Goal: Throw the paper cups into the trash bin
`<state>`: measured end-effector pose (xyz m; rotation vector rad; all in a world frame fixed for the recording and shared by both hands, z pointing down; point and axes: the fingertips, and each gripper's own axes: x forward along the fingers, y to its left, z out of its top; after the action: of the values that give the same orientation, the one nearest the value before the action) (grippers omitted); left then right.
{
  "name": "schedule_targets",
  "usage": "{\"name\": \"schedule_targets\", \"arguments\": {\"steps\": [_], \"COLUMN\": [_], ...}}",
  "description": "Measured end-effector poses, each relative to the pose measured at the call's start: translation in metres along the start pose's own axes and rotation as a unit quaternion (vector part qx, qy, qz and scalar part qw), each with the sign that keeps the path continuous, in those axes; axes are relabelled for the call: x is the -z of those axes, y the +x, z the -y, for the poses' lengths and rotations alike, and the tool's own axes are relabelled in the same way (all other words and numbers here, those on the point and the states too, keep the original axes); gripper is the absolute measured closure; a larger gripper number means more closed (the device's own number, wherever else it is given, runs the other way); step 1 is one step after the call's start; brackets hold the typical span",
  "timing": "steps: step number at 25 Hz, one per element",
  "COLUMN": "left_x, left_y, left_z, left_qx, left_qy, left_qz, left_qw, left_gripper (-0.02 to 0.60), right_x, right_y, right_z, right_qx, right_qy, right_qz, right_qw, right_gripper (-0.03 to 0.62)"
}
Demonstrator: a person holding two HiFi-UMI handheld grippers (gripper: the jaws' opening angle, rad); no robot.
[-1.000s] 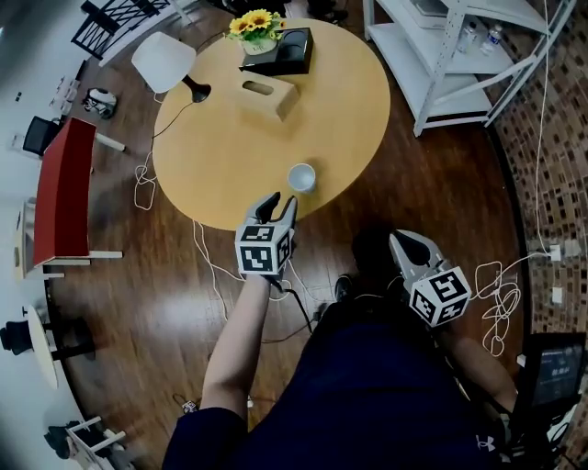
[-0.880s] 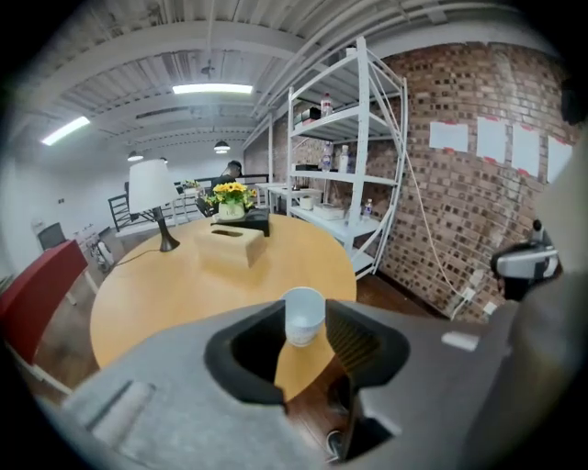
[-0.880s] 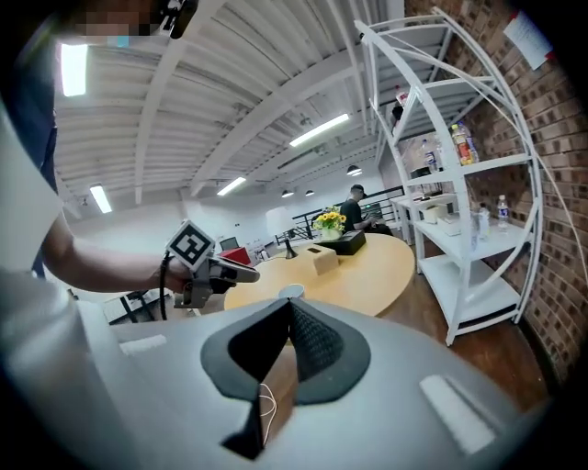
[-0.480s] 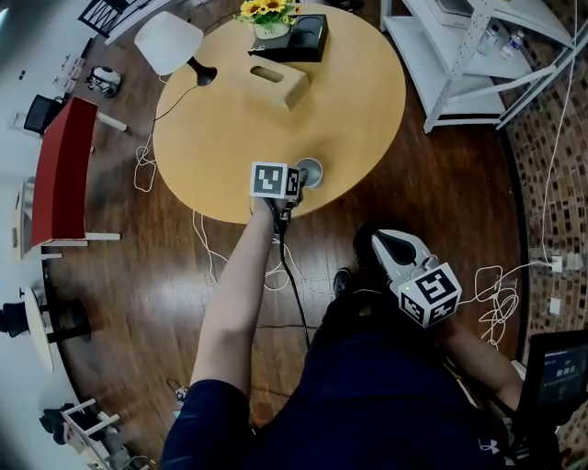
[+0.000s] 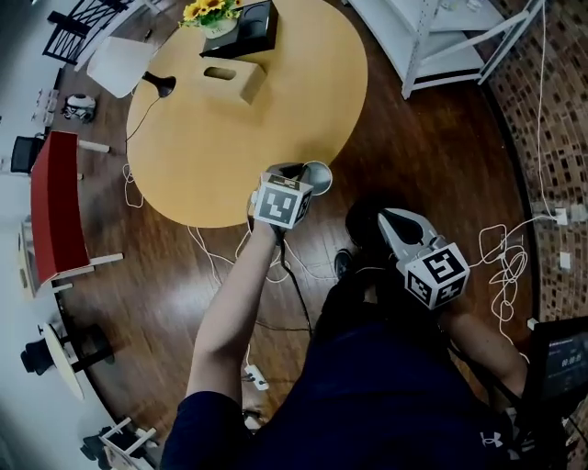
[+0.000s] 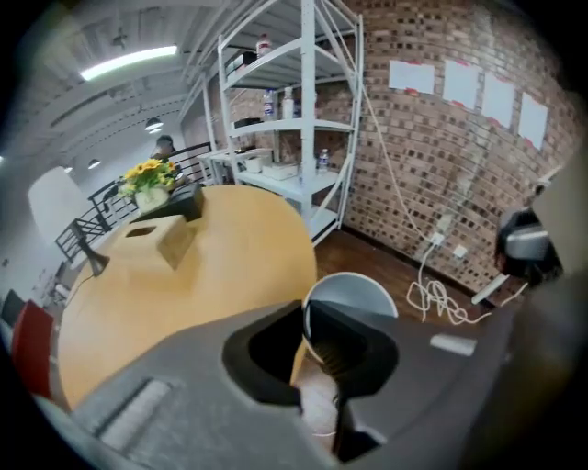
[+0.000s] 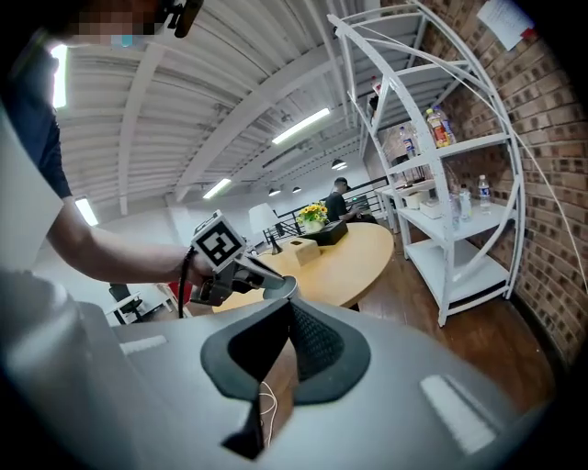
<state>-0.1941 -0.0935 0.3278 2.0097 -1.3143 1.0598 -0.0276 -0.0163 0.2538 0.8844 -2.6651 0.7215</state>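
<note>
A white paper cup stands at the near edge of the round wooden table. My left gripper reaches in from its left, and its jaws are closing with the cup's wall pinched between them. In the left gripper view the cup's rim rises just past the left gripper. My right gripper hangs over the floor near my body, shut and empty. The right gripper view looks past the right gripper at the left gripper on the cup. No trash bin shows.
A wooden tissue box, a black box and sunflowers sit at the table's far side. A white shelf unit stands at the right. Cables lie on the wood floor. A red chair is at the left.
My left gripper has gone forward to the cup at the table's edge and its jaws have closed on the cup's wall. The right gripper has hardly moved.
</note>
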Motion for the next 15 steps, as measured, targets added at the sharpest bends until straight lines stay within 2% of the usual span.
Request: {"name": "schedule_targets", "arguments": {"steps": [3,7,11,15], "left_x": [-0.002,0.024,0.077,0.142], "left_y": [0.011,0.054,0.107,0.174], "left_z": [0.063,0.102,0.135,0.161], "left_qx": [0.063,0.076,0.095,0.101], "left_qy": [0.002,0.026,0.012,-0.008], "left_qz": [0.004,-0.010,-0.044,-0.072], "left_qw": [0.9980,0.9967,0.9944,0.9922], "left_gripper": [0.552,0.552,0.552,0.551], "right_x": [0.008,0.032,0.087,0.156], "right_y": [-0.012,-0.026,-0.048,-0.061], "right_z": [0.020,0.061,0.110,0.153], "right_qx": [0.027,0.065,0.112,0.138], "right_qy": [0.020,0.047,0.080,0.096], "right_qz": [0.004,0.000,-0.026,-0.060], "right_qw": [0.999,0.997,0.990,0.984], "right_gripper": [0.585,0.585,0.584,0.585]}}
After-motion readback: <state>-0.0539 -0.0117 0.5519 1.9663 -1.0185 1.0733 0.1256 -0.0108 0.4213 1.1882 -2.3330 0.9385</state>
